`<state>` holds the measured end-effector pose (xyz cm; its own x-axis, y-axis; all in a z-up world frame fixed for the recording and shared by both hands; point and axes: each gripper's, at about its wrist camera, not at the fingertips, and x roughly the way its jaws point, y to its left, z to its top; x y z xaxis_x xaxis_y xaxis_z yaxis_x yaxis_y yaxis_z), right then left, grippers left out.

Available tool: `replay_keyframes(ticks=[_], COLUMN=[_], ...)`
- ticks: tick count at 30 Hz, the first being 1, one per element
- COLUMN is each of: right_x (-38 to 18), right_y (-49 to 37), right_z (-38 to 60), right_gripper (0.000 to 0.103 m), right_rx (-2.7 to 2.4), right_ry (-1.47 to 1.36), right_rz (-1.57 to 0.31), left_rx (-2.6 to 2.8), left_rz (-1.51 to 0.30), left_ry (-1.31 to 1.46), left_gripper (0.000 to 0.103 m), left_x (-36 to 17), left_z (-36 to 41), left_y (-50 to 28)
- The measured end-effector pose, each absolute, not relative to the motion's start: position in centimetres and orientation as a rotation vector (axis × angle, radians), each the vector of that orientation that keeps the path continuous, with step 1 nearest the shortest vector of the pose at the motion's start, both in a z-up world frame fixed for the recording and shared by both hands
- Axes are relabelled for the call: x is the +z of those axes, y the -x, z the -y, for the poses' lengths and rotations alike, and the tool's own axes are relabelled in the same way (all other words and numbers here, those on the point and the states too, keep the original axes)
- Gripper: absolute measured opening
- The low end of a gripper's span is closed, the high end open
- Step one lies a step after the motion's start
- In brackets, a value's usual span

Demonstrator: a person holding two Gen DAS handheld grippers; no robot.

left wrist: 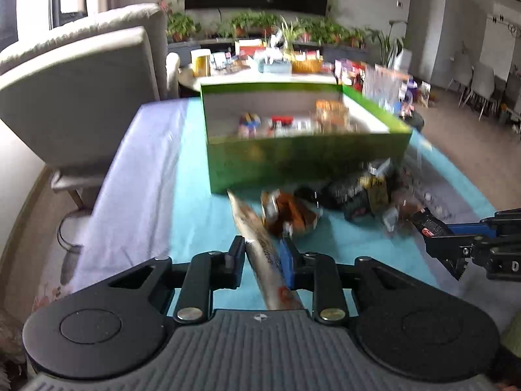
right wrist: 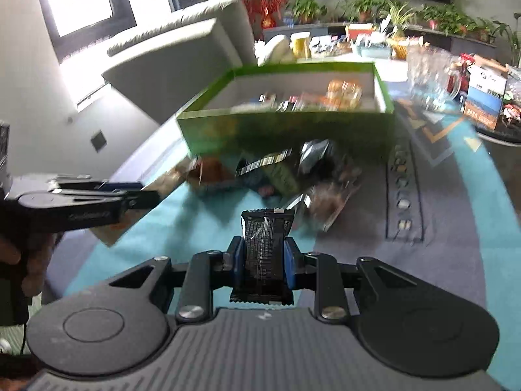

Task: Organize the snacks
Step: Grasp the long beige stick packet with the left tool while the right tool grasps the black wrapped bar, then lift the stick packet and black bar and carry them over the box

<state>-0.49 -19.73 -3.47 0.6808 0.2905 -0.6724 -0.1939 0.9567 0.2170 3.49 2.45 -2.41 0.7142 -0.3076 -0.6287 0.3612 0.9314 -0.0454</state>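
A green open box stands on the teal cloth and holds several snacks. A pile of loose snack packets lies in front of it. My left gripper is shut on a long silver snack packet, held above the cloth short of the pile. My right gripper is shut on a black snack packet, also short of the pile. The right gripper shows at the right edge of the left wrist view. The left gripper shows at the left of the right wrist view.
A grey sofa stands left of the table. Behind the box, a second table carries jars, boxes and plants. A glass pitcher and a carton stand at the right. The teal cloth lies left of the pile.
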Motion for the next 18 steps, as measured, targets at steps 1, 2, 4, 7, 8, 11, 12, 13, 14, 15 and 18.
replay_keyframes(ticks=[1,2,4,7,8,11,12,13,14,15,18], right_x=[-3.2,-3.0,-2.7,-2.1,-2.0,-1.8,-1.9,-2.0,-2.1,-2.2,-2.4], right_y=[0.3,0.2,-0.2,-0.3,-0.3,-0.2,-0.3,-0.3,-0.2,-0.1,-0.1], right_z=[19.9,20.2,20.6,20.7,20.8,21.2,21.3,21.4,21.5,21.6,21.9], right_gripper=[0.022,0.022,0.022,0.022,0.022,0.022,0.022,0.022,0.022,0.022,0.022], right_rx=[0.269,0.267,0.265,0.259,0.259,0.262,0.264,0.265,0.266,0.268,0.273], right_ry=[-0.14,-0.151,-0.168,-0.178,-0.18,-0.185,-0.187,-0.19,-0.195,-0.197,-0.211], right_rz=[-0.765,-0.755,-0.739,-0.709,-0.7,-0.688,-0.691,-0.694,-0.697,-0.698,-0.702], left_rx=[-0.37,-0.375,-0.391,-0.398,-0.396,-0.373,-0.365,-0.352,-0.337,-0.325,-0.293], left_rz=[-0.663,-0.65,-0.628,-0.6,-0.602,-0.627,-0.654,-0.678,-0.701,-0.719,-0.799], left_ry=[-0.08,-0.078,-0.068,-0.099,-0.113,-0.124,-0.129,-0.133,-0.138,-0.141,-0.12], left_gripper=[0.013,0.01,0.005,0.004,0.004,0.015,0.029,0.035,0.042,0.042,0.042], left_x=[-1.9,-1.4,-0.6,0.1,0.1,-0.5,-1.0,-1.5,-2.2,-2.7,-4.6], left_z=[-2.6,-2.7,-2.8,-2.4,-2.2,-1.9,-1.8,-1.9,-1.9,-1.9,-2.1], left_y=[-3.4,-3.2,-3.2,-3.0,-3.1,-3.4,-3.7,-3.9,-4.0,-4.1,-4.7])
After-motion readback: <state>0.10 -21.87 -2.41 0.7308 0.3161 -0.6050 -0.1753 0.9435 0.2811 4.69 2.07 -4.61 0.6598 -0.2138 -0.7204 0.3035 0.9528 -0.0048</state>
